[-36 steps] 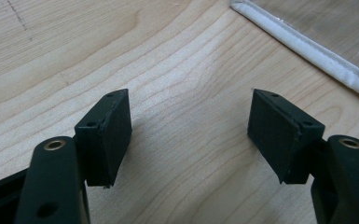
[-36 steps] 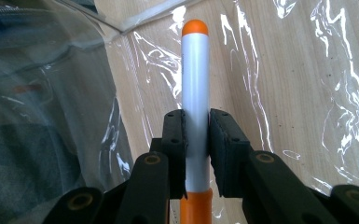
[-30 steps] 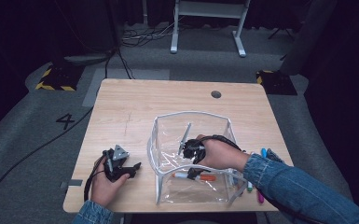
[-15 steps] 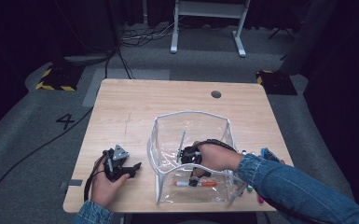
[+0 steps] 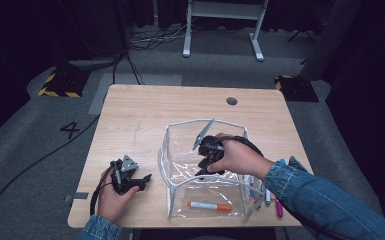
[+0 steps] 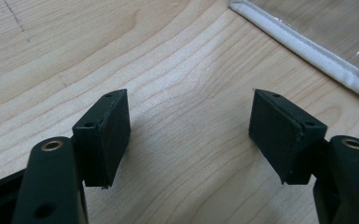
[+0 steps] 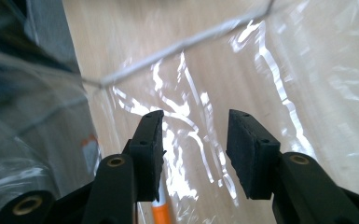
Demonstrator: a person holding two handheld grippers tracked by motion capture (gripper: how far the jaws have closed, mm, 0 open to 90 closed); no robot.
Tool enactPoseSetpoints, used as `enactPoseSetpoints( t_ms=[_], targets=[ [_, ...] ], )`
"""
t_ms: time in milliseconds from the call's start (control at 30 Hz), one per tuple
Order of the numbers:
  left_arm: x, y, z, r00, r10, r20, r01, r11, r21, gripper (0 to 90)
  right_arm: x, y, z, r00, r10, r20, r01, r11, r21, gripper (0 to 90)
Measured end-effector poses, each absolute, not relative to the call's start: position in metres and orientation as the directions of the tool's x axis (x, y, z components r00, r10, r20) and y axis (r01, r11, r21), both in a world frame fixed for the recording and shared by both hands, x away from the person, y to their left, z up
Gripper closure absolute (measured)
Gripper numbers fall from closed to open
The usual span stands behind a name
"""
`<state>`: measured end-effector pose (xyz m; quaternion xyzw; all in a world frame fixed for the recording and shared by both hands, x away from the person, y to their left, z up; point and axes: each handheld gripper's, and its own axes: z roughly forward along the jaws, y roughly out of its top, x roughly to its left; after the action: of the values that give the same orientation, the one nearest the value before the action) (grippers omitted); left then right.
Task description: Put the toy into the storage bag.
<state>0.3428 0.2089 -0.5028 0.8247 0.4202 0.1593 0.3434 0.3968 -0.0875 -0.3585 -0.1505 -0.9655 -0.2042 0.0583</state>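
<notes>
Your right gripper [image 5: 206, 150], jaws just opened and empty, sits inside the clear pouch [image 5: 180, 150] above the dropped orange marker [image 5: 210, 205]; your left gripper [image 5: 139, 181] rests apart, empty, near-left.

A clear plastic pouch [image 5: 180, 165] with a white rim stands open on the wooden worktop [image 5: 145, 115]. An orange marker [image 5: 210, 205] lies on the pouch's floor at its near end. The right claw [image 5: 206, 150], jaws just opened and empty, hangs inside the pouch above the marker. The left claw [image 5: 142, 181] rests on the worktop left of the pouch. More markers [image 5: 273, 200] lie just right of the pouch.
</notes>
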Motion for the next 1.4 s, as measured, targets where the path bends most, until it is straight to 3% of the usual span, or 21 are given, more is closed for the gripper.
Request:
enactPoseSetpoints(
  t_ms=[267, 567, 1033, 1400],
  targets=[
    [0.343, 0.209, -0.503, 0.597, 0.802, -0.023, 0.582, -0.413, 0.700, 29.5, 0.388, -0.113, -0.313, -0.949, 0.293, 0.116, 0.311, 0.811, 0.496, 54.8],
    [0.343, 0.209, -0.503, 0.596, 0.802, -0.026, 0.584, -0.411, 0.700, 29.3, 0.378, -0.173, -0.276, -0.919, 0.384, 0.090, 0.355, 0.707, 0.612, 54.3],
    [0.352, 0.214, -0.503, 0.608, 0.792, -0.050, 0.587, -0.406, 0.700, 25.7, 0.360, -0.274, -0.260, -0.824, 0.563, 0.056, 0.422, 0.546, 0.724, 53.3],
    [0.354, 0.217, -0.503, 0.597, 0.802, -0.028, 0.586, -0.412, 0.698, 25.1, 0.346, -0.340, -0.275, -0.709, 0.705, 0.019, 0.479, 0.462, 0.747, 53.9]
  ],
)
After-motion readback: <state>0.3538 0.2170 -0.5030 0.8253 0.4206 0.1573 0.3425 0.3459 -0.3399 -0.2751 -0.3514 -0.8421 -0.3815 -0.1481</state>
